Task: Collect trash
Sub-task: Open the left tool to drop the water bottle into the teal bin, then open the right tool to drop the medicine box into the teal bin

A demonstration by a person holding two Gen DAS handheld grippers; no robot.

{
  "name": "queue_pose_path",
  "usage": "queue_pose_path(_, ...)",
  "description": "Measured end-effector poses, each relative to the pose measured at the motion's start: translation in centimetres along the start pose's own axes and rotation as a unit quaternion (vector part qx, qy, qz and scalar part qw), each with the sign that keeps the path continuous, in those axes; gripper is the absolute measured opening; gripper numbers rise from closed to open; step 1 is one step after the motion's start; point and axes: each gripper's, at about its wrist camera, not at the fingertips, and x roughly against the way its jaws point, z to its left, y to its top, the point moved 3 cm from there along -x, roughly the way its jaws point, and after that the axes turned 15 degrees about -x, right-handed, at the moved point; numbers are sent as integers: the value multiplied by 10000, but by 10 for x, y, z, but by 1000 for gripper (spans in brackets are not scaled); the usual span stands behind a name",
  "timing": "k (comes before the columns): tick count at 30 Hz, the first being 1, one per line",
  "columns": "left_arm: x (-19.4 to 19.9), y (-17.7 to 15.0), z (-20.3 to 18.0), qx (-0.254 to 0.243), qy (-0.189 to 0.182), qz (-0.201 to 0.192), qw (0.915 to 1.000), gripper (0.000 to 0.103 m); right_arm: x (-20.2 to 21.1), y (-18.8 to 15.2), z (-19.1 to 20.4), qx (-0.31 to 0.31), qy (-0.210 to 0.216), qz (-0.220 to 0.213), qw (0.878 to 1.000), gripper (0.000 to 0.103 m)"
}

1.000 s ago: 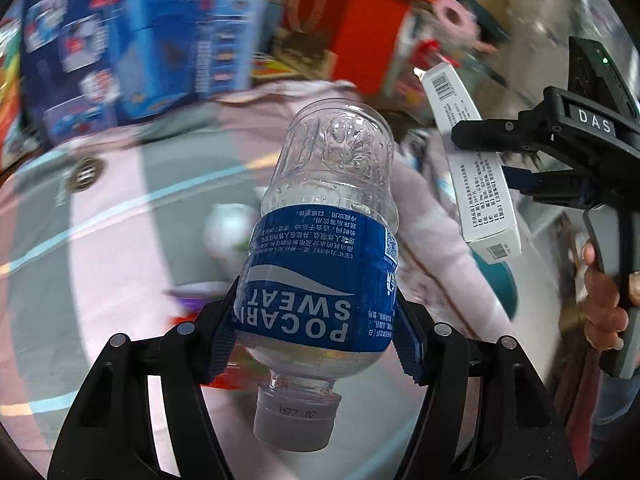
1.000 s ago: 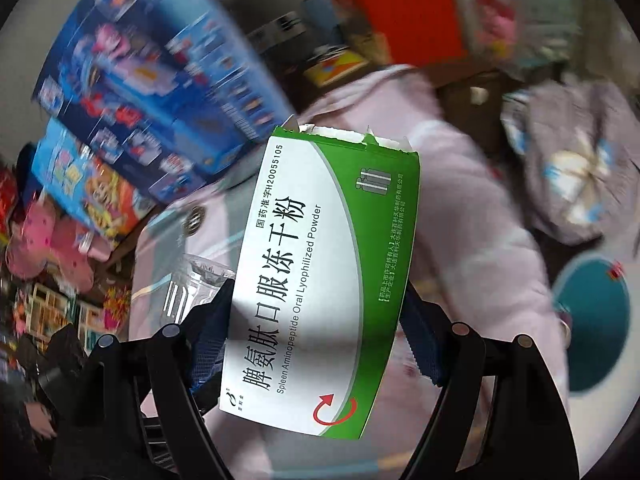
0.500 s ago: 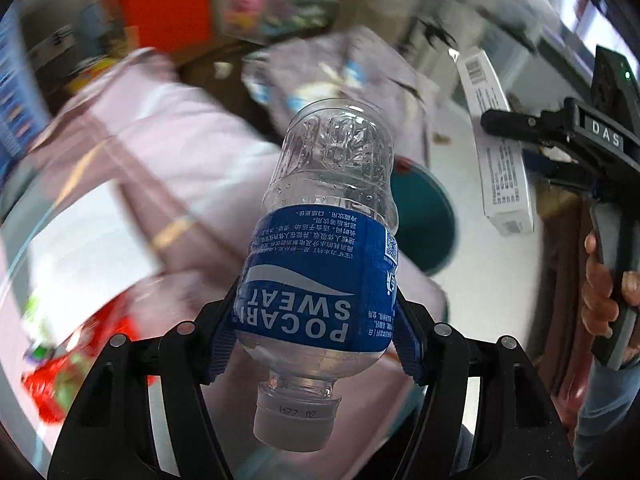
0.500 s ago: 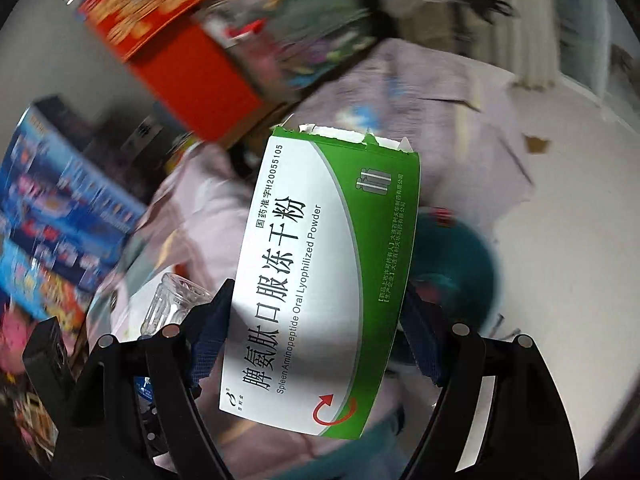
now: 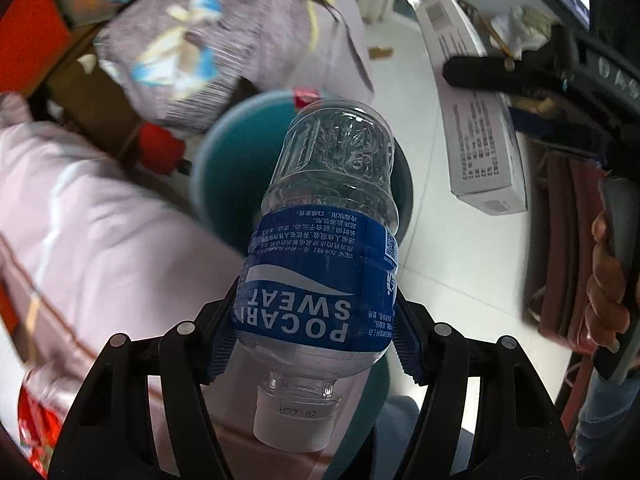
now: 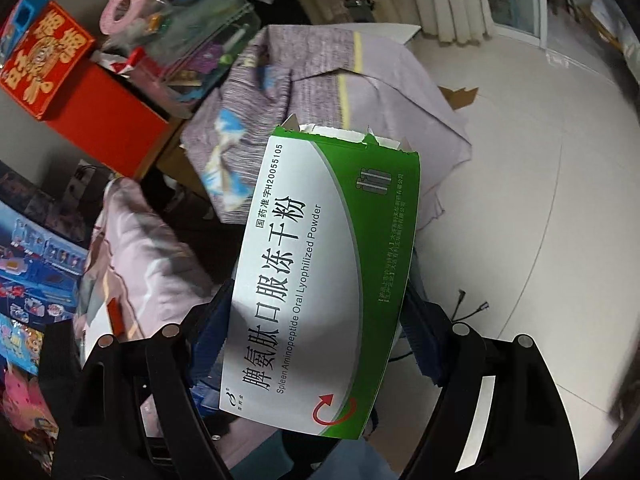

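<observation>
The plastic bottle (image 5: 320, 264), clear with a blue Pocari Sweat label, sits clamped between the blue pads of the left gripper (image 5: 316, 332), cap (image 5: 294, 420) toward the camera and base pointing away. Directly beyond its base, partly hidden by it, lies the open mouth of a teal bin (image 5: 224, 168) on pale floor tiles (image 5: 452, 248). To the left of the gripper lies pink padded fabric (image 5: 100, 240); further ahead and left, a grey-purple cloth (image 5: 224, 40) covers a piece of furniture. To the upper right of the left gripper, the right gripper (image 5: 480, 76) holds a box seen edge-on, its handle wrapped by a hand (image 5: 608, 288). In the right wrist view, the green-and-white medicine box (image 6: 324, 280) is pinched across its width between the right gripper's pads (image 6: 208, 344), torn open end pointing away. Beyond it is the same grey-purple cloth, with a red box (image 6: 108, 120) to the upper left. Whether the bin lies under the box in this view cannot be told.
</observation>
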Motion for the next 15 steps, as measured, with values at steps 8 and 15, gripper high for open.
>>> queue_pose_path(8,-49,27,-1,-173,-269,331,9989,68,-12,14,-12,-88,-307,-50,9995,75)
queue_pose_path(15,-42,21,0,-78,-358,174,9992,77,-26,14,-5,-36,-422,75,9991,75)
